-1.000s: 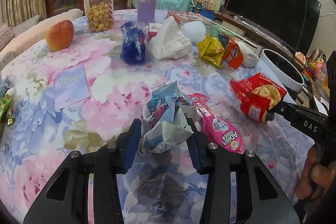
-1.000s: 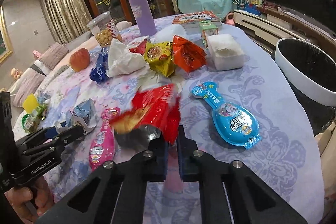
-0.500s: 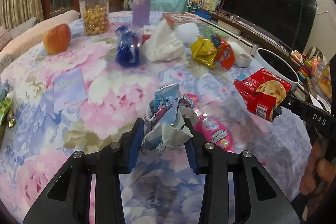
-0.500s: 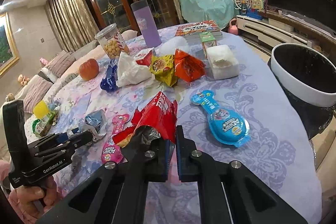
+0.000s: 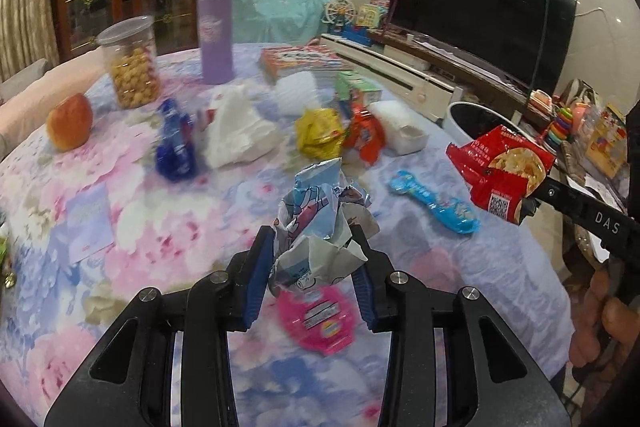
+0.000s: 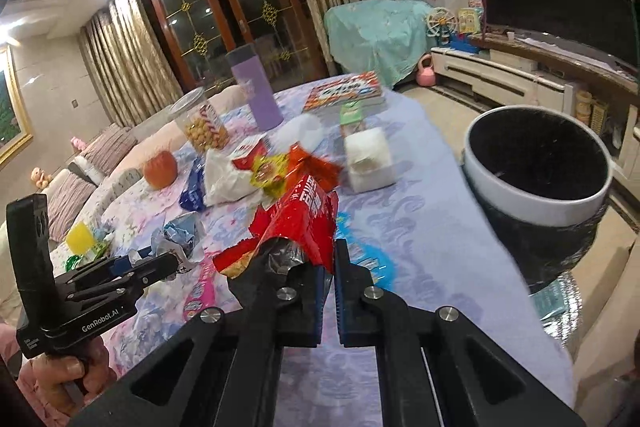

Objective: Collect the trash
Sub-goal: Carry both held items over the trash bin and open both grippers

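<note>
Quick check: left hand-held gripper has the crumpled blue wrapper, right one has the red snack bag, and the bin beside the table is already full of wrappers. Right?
Not quite. The left hand-held gripper does hold the crumpled blue wrapper and the right hand-held gripper the red snack bag, but the bin looks empty: the right wrist view shows only its dark inside, no wrappers.

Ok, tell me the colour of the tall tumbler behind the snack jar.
Lilac purple tumbler, clearest in the left wrist view.
</note>
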A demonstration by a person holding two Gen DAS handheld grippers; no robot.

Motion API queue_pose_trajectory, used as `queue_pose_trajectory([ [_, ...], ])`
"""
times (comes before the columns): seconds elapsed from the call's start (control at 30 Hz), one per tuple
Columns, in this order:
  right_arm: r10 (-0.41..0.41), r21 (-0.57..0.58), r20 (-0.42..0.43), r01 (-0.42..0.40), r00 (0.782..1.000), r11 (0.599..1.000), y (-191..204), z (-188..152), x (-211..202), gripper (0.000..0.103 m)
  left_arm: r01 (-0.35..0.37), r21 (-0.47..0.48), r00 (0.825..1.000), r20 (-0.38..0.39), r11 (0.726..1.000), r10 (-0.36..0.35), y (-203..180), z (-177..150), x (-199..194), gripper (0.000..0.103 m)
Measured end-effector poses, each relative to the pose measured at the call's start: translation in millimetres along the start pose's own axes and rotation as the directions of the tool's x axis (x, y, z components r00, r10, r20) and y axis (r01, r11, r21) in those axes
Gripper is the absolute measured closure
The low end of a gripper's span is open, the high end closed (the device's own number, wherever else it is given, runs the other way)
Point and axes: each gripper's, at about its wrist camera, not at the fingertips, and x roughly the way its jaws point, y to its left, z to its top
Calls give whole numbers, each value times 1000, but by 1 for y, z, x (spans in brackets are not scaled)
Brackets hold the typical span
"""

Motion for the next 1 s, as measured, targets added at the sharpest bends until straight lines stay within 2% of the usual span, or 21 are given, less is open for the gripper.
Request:
queue_pose_trajectory([
  [0.27, -73, 48, 40, 71, 997, 996, -38, 13, -20, 99, 74, 51, 997, 2, 996, -74, -39, 20, 9, 67],
  [0.57, -169, 125, 77, 158, 983, 979, -91, 28, -45, 99, 144, 126, 990, -7, 982, -144, -92, 51, 30, 67],
  [1.0, -248, 215, 47, 233, 968, 948, -159, 42, -43, 99, 214, 204, 977, -56, 955, -207, -159, 89, 72, 67],
])
